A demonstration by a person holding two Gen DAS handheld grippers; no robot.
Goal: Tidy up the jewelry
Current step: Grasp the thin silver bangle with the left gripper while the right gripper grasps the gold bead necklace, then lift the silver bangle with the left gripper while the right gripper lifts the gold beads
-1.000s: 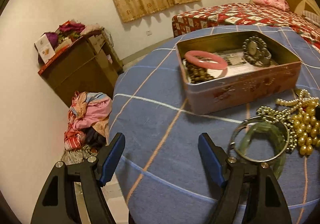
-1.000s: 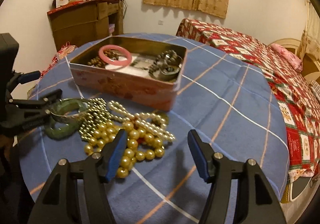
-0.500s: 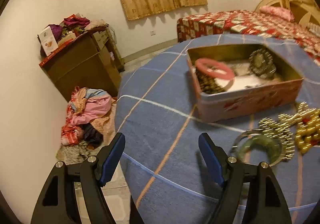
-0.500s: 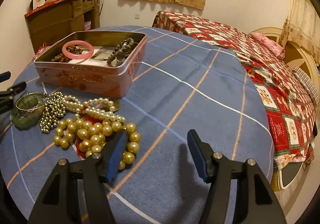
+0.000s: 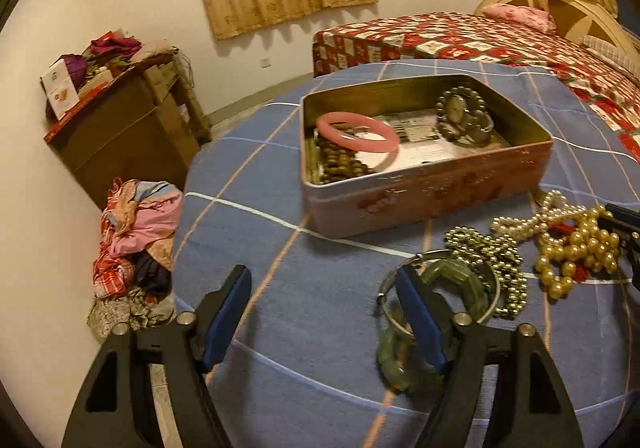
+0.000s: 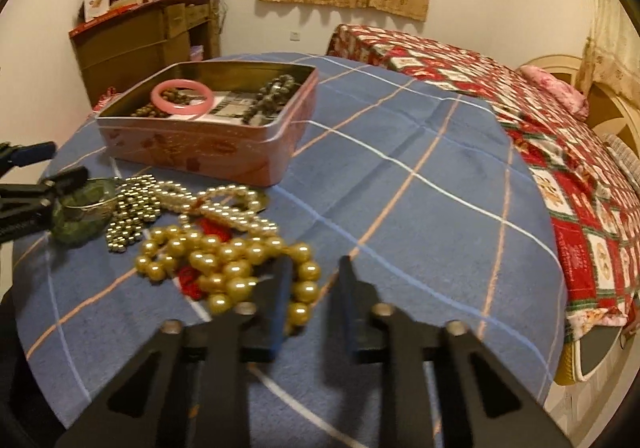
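Beads, glossy gold, lie heaped before the pink oblong tin on blue checked cloth. Right gripper half-closed, empty, beside them; left gripper gapes wide, empty, over a green bangle.

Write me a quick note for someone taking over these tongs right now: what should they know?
Left tongs: open, empty, one finger over the green bangle.
Right tongs: narrowed, nearly shut, at the edge of the gold beads; whether they grip a bead is unclear.
Tin: open, already holds a pink bangle, brown beads and a dark bracelet.
Left on the cloth beside the tin: green bangle, small metallic beads, pearls, gold beads.
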